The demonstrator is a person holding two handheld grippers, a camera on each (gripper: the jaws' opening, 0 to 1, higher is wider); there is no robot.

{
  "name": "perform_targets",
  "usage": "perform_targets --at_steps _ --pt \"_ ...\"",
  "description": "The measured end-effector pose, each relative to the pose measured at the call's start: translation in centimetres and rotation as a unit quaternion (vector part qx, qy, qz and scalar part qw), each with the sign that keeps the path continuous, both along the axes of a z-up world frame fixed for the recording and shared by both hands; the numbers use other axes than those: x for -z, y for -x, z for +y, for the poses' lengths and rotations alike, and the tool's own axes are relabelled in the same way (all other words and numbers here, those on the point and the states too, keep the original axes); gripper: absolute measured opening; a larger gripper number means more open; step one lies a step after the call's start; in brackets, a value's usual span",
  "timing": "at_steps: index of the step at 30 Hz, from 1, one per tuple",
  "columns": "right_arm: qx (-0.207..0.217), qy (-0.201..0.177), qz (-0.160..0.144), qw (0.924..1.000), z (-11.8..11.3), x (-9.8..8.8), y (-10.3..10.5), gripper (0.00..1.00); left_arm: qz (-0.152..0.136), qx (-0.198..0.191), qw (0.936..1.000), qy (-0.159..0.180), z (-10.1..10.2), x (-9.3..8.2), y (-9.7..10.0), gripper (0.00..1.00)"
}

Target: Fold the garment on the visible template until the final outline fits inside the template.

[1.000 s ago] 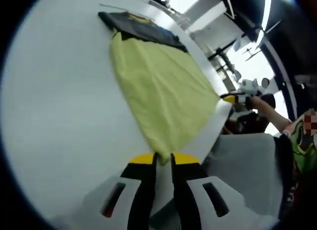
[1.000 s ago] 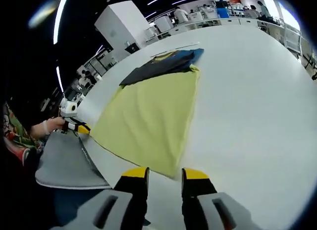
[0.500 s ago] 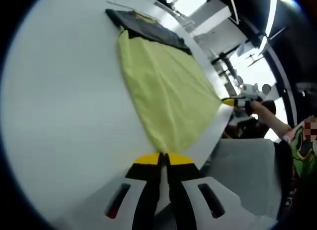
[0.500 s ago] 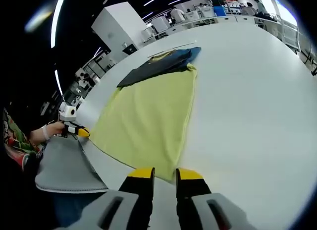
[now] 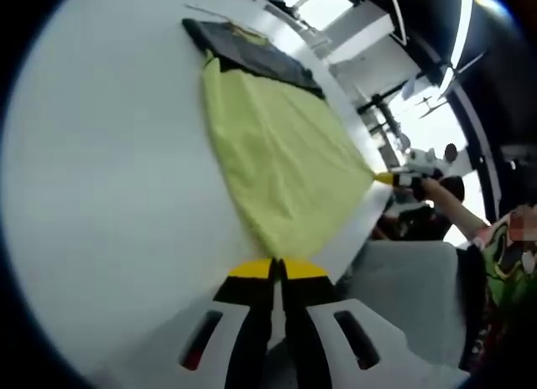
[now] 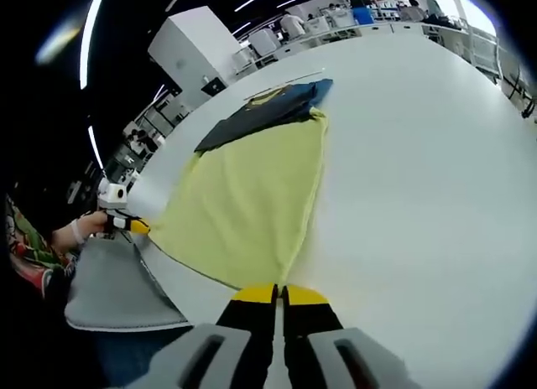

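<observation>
**On the white table, two grippers are pinching the near corners of a yellow garment**

Across the broad white table (image 5: 101,196), a pale yellow-green fabric garment (image 5: 281,167) is lying spread flat, its far end meeting a dark navy folded cloth with a yellow trim (image 5: 252,54). In the left gripper view, the left gripper (image 5: 278,267), black with yellow tips, is pressing its jaws together on the garment's near corner at the table edge. In the right gripper view, the right gripper (image 6: 278,293) is likewise closing tight on the opposite near corner of the garment (image 6: 247,209), which is stretching away toward the navy cloth (image 6: 264,112). A person's hand (image 6: 75,230) is holding the left gripper at the garment's other corner in that view, beside a grey padded seat (image 6: 113,284) below the table edge. White cabinets and bright windows are showing in the background.
</observation>
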State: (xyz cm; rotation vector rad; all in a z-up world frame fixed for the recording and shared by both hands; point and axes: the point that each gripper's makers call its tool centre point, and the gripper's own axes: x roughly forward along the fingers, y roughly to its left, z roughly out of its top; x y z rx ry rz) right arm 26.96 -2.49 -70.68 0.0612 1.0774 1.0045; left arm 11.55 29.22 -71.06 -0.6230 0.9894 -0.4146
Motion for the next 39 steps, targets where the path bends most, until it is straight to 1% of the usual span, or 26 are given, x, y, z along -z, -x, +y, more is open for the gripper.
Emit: perform_targets --at_steps 4,6,9,11,13,16,23,26,30,32,34,38,39 --pt "-0.006 -0.008 0.001 1.0000 0.4 -1.1 0.4 0.00 -0.013 -0.010 0.9998 0.014 0.5 -1.7 -0.1 0.00" --pt "-0.010 -0.009 0.001 0.9999 0.5 -1.4 0.6 0.00 -0.017 -0.011 0.9996 0.020 0.6 -2.2 0.1 0.00" --pt "-0.015 -0.013 0.005 0.9998 0.6 -1.9 1.2 0.00 -0.020 -0.014 0.9994 0.026 0.8 -2.7 0.6 0.00" --pt "-0.017 -0.016 0.008 0.9997 0.6 -2.1 1.8 0.00 -0.016 -0.026 0.9990 0.032 1.1 -2.9 0.7 0.00" --pt "-0.019 -0.018 0.013 0.9996 0.6 -2.2 2.4 0.00 -0.014 -0.028 0.9989 0.034 0.8 -3.2 1.2 0.00" --pt "-0.021 -0.019 0.020 0.9994 0.3 -2.3 3.5 0.00 -0.007 -0.028 0.9990 0.035 0.4 -3.7 2.1 0.00" --pt "-0.016 -0.025 0.043 0.9986 -0.1 -2.3 5.8 0.00 0.025 -0.021 0.9982 0.050 -0.6 -4.1 4.3 0.00" --pt "-0.015 -0.024 0.054 0.9981 -0.4 -2.2 6.7 0.00 0.037 -0.011 0.9978 0.053 -1.2 -4.2 5.2 0.00" --pt "-0.014 -0.026 0.065 0.9975 -0.7 -2.6 7.4 0.00 0.046 -0.002 0.9975 0.054 -1.5 -4.5 6.0 0.00" --pt "-0.014 -0.026 0.065 0.9974 -0.8 -2.8 7.5 0.00 0.043 -0.002 0.9974 0.058 -1.5 -4.8 6.0 0.00" --pt "-0.011 -0.030 0.066 0.9973 -0.8 -3.2 7.2 0.00 0.037 -0.014 0.9967 0.071 -1.4 -5.3 5.5 0.00" --pt "-0.001 -0.037 0.069 0.9969 -0.4 -4.2 5.8 0.00 0.015 -0.021 0.9970 0.073 -0.6 -6.6 3.8 0.00" --pt "0.004 -0.039 0.069 0.9969 -0.2 -4.5 5.2 0.00 0.008 -0.028 0.9959 0.085 -0.5 -7.0 3.2 0.00"
